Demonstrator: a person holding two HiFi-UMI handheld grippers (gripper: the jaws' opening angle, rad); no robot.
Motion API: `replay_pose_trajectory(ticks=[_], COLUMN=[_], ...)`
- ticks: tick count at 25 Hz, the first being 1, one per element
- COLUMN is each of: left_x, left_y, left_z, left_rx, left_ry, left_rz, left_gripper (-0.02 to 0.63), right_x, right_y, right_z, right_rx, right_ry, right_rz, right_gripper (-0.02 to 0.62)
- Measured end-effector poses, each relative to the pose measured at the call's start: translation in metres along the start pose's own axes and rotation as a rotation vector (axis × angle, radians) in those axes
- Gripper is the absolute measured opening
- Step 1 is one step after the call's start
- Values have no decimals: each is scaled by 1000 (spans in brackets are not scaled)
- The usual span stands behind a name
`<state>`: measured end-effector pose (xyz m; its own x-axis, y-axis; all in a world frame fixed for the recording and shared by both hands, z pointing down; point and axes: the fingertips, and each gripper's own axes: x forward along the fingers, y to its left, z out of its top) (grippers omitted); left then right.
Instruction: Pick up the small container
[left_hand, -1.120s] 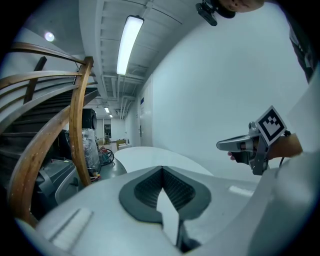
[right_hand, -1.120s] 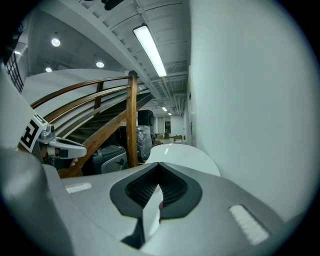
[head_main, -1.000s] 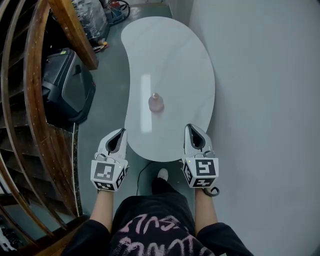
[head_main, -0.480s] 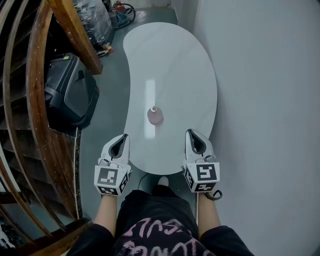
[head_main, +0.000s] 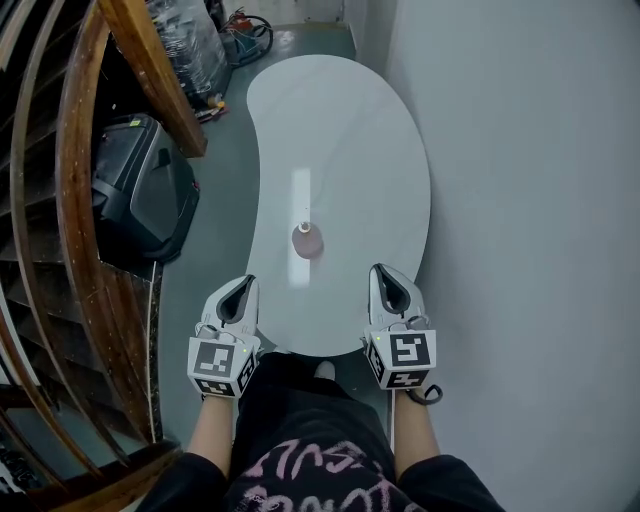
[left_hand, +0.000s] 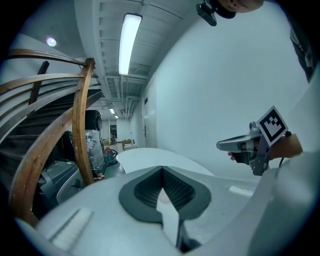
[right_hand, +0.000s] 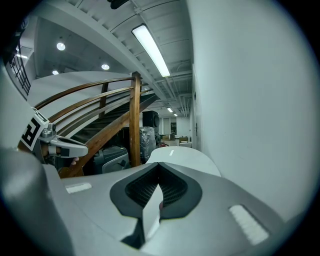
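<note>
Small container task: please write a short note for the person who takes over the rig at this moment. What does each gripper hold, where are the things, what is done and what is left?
Left gripper: jaws together, holding nothing, at the near left edge of the white table.
Right gripper: jaws together, holding nothing, over the near right part of the table.
Small container: stands on the table, ahead of both grippers and between their lines, touched by neither.
Done: nothing yet; the container is not gripped.
Left: open one gripper, bring it to the container, close on it and lift.
</note>
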<state>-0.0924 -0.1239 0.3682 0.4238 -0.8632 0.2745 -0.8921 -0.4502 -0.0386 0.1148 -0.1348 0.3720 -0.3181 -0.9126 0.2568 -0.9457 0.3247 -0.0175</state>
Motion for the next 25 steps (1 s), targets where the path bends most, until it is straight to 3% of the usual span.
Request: replay_pose_trajectory(ticks=[10, 15, 25], left_x=[-3, -2, -4], left_y=[6, 12, 14], left_z=[5, 13, 5], left_rx=[2, -55, -71], left_ry=[-10, -47, -44], left_rz=[16, 26, 23], left_gripper=[0, 0, 0], right_x=[1, 2, -3], right_y=[-1, -2, 2], right_z=[10, 16, 13], right_rx=[35, 19, -9], right_ry=[-29, -42, -33], right_rz=[6, 3, -9], right_gripper=[9, 9, 9])
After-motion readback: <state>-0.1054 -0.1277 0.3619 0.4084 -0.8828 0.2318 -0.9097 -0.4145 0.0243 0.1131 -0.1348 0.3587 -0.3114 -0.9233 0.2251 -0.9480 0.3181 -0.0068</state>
